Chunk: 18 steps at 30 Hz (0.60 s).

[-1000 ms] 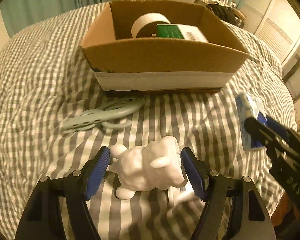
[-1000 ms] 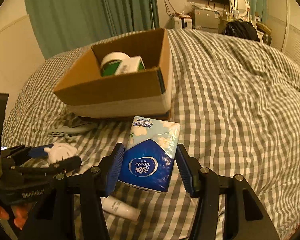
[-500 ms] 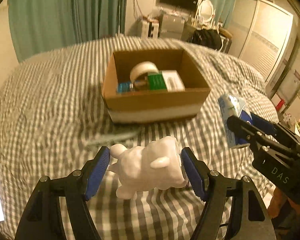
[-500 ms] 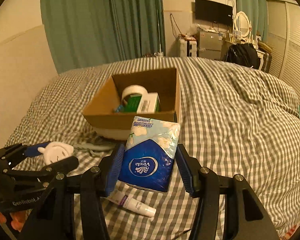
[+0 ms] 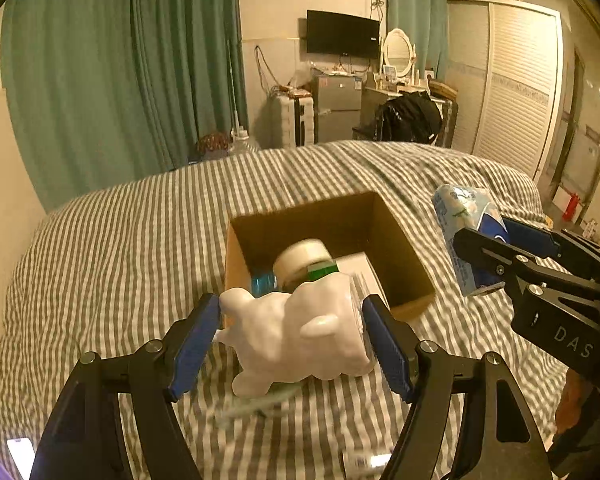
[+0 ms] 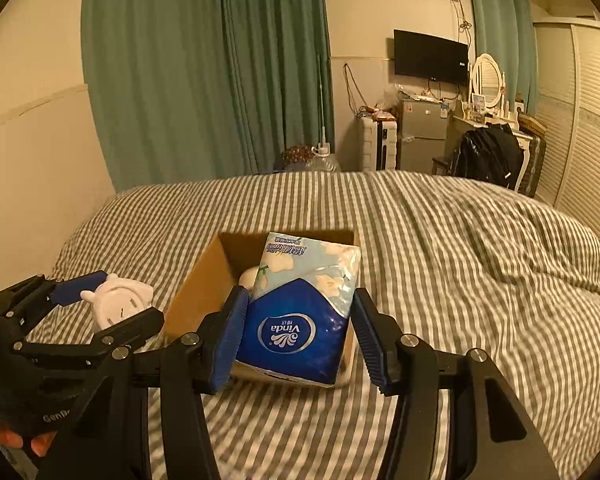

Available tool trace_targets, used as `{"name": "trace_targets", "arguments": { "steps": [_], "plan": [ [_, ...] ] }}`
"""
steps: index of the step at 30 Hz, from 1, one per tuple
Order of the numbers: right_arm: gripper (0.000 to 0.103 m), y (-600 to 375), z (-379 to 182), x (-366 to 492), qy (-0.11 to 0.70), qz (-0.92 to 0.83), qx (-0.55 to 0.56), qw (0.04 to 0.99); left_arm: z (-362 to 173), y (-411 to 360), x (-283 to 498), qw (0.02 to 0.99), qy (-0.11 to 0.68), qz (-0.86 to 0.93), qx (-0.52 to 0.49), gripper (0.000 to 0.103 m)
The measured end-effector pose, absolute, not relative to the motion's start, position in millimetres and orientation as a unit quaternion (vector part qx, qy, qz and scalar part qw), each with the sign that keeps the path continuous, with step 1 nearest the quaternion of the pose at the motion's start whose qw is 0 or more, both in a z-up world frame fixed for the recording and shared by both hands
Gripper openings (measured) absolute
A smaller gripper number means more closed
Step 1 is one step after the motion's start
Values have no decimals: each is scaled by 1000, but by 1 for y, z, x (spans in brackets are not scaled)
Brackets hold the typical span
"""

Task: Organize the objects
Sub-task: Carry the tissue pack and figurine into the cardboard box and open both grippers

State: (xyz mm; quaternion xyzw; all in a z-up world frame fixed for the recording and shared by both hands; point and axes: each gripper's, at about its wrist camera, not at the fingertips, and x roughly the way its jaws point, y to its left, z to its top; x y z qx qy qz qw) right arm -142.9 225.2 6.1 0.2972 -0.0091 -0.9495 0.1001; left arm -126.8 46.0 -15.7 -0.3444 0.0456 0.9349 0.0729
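My left gripper (image 5: 292, 332) is shut on a white animal figurine (image 5: 300, 332), held in the air above the near side of an open cardboard box (image 5: 396, 248). The box holds a roll of tape (image 5: 302, 256), a green-and-white carton (image 5: 352, 268) and something blue. In the right wrist view my right gripper (image 6: 298, 328) is shut on a blue Vinda tissue pack (image 6: 300, 308), raised over the same box (image 6: 204, 280). The left gripper (image 6: 104, 308) with the figurine (image 6: 120, 302) shows at the left there; the tissue pack (image 5: 466, 232) shows at the right in the left wrist view.
The box rests on a bed with a grey-and-white checked cover (image 6: 460, 260). A pale object (image 5: 256, 404) lies blurred on the cover under the figurine. Green curtains (image 5: 140, 80), a wall television, a small fridge and a wardrobe stand beyond the bed.
Both grippers have risen well above the bed with their loads and now look down into the box from higher up. The grips have not changed.
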Motion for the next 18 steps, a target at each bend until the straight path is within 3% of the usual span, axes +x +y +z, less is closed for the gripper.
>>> {"name": "trace_targets", "arguments": {
  "steps": [18],
  "plan": [
    [53, 219, -52, -280, -21, -930, 352, 106, -80, 53, -240, 70, 61, 915, -394, 75]
  ]
}}
